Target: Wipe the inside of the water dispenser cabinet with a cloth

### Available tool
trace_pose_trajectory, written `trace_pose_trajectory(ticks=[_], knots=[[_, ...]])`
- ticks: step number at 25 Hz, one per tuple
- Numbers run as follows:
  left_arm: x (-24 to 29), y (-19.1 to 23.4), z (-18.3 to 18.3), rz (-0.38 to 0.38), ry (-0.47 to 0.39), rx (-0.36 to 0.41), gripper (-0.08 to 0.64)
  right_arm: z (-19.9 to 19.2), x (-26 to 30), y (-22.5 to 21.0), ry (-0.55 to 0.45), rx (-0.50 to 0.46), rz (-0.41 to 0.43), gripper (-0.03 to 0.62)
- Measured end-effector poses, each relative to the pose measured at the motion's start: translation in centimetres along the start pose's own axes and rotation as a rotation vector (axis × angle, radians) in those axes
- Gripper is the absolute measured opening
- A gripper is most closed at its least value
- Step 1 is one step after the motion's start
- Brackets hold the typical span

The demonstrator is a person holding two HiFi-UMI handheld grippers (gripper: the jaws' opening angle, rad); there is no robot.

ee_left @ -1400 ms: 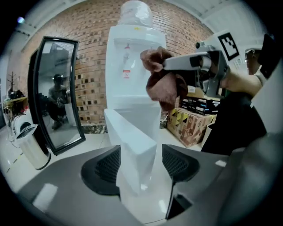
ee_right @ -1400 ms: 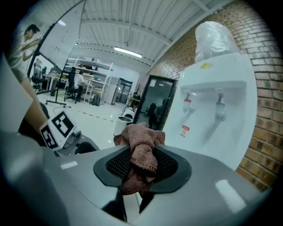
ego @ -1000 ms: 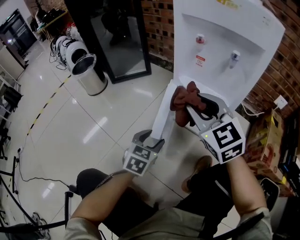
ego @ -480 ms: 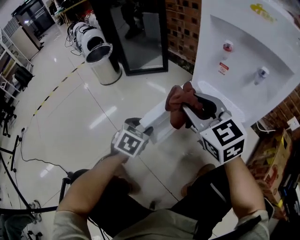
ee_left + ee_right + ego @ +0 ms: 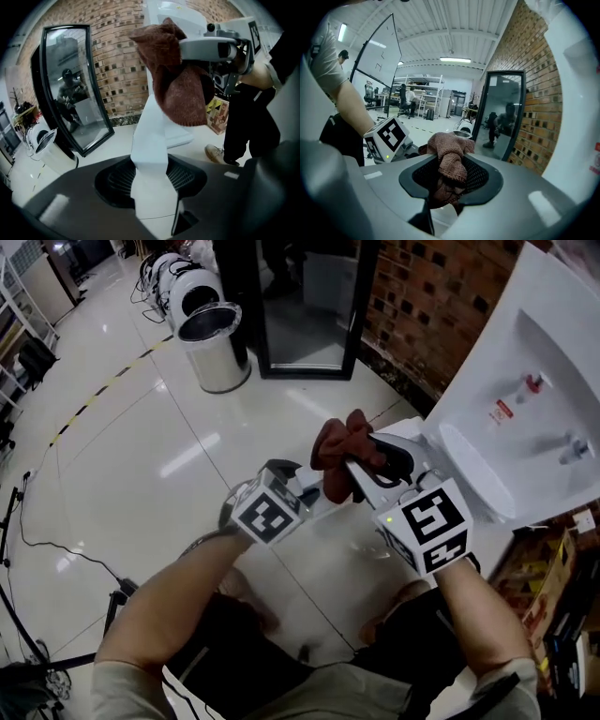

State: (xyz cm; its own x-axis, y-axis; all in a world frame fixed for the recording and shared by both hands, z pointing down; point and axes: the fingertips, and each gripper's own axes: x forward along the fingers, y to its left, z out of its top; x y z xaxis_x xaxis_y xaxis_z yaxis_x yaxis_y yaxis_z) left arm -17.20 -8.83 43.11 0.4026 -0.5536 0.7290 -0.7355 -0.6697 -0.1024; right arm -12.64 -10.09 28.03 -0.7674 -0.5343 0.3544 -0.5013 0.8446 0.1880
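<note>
Cloth (image 5: 337, 451) sits bunched at frame centre, clamped in our right gripper (image 5: 367, 465). Our left gripper (image 5: 302, 486), its jaws just closing, pinches the white door (image 5: 149, 154). The dispenser (image 5: 525, 399) stands right of the cloth, nearer our right gripper.

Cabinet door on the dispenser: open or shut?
Open. The door stands swung out from the dispenser; the left tongs, which have just closed further, grip its edge.
</note>
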Motion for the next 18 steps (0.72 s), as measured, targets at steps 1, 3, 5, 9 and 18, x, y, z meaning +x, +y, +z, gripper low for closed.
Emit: trace_pose_trajectory(ticks=[1,3,5,9,18], knots=[[0.0,0.1,0.2,-0.014,-0.013,0.004,0.199,0.2,1.1,0.8,0.001,0.000,0.017,0.146],[0.0,0.0,0.4,-0.049,-0.038,0.010,0.199,-0.1,3.2,2.5,0.017,0.003,0.058,0.146],[0.0,-0.2,0.2,-0.072,-0.060,0.008,0.198,-1.3,4.9,4.3,0.062,0.000,0.102,0.146],[0.2,-0.1,0.2,-0.064,-0.106,0.006,0.198,-4.0,7.2,5.6,0.151,-0.021,0.148,0.144],[0.4,0.3,0.1,-0.032,-0.134,-0.030,0.196,-5.5,7.2,1.8,0.180,-0.036,0.062,0.144]])
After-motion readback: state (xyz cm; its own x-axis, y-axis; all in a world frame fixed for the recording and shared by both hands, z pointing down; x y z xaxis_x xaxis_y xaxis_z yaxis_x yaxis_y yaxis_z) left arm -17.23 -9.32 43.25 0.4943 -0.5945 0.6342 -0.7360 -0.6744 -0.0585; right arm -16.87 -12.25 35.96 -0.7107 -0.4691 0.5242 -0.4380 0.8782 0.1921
